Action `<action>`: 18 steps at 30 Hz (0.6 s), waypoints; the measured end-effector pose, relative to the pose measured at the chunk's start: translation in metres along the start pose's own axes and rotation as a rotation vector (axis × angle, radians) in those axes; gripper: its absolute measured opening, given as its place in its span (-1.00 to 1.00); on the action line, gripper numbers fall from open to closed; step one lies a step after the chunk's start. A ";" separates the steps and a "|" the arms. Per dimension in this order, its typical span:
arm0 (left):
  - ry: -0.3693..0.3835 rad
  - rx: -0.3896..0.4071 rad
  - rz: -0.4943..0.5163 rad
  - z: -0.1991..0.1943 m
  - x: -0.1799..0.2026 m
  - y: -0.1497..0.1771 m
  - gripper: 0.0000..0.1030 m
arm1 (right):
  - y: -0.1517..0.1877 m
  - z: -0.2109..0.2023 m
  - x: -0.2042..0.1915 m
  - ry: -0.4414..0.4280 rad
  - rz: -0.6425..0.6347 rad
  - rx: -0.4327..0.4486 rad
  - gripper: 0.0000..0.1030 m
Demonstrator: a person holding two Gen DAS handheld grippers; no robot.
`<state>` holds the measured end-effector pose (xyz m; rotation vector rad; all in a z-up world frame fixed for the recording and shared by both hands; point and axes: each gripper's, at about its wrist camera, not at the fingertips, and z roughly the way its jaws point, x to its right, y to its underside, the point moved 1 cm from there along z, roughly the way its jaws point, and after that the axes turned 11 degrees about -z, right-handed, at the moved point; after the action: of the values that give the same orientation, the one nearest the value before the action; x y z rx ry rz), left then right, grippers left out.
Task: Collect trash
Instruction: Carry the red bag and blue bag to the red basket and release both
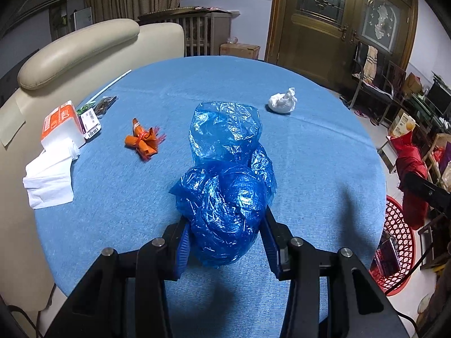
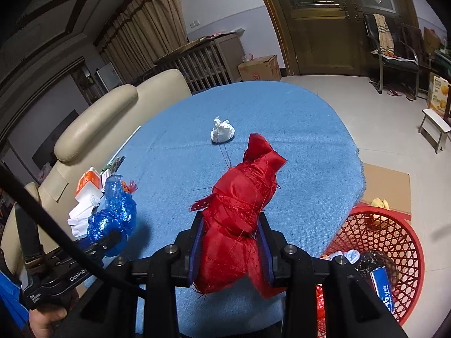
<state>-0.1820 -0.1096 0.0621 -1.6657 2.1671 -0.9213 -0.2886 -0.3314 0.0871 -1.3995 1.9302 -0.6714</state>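
Note:
My left gripper [image 1: 225, 225] is shut on a crumpled blue plastic bag [image 1: 225, 174] and holds it over the blue-clothed round table [image 1: 310, 169]. The bag also shows in the right wrist view [image 2: 112, 214]. My right gripper [image 2: 231, 236] is shut on a wad of red cloth [image 2: 239, 211], held above the table's near edge [image 2: 310, 169]. On the table lie an orange wrapper [image 1: 143, 140] and a white crumpled ball [image 1: 282, 102], which also shows in the right wrist view [image 2: 222, 131]. A red mesh basket [image 2: 389, 242] with trash in it stands on the floor at the right.
A tissue pack [image 1: 60, 125] with loose white tissues [image 1: 50, 180], small packets [image 1: 98, 109] and a white straw [image 1: 112, 84] lie at the table's left. A cream armchair [image 1: 70, 50] stands behind the table. Cardboard [image 2: 386, 186] lies on the floor by the basket.

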 end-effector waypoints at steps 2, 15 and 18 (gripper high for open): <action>0.000 0.003 -0.003 -0.001 0.000 -0.001 -0.09 | -0.001 0.000 -0.002 -0.005 -0.003 0.003 -0.28; -0.001 0.022 -0.017 -0.006 -0.004 -0.005 -0.09 | -0.004 -0.005 -0.009 -0.019 -0.023 0.021 -0.28; 0.002 0.025 -0.017 -0.007 -0.003 -0.004 -0.09 | -0.005 -0.006 -0.009 -0.021 -0.023 0.025 -0.28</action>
<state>-0.1819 -0.1048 0.0699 -1.6752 2.1371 -0.9516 -0.2885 -0.3237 0.0964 -1.4096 1.8858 -0.6869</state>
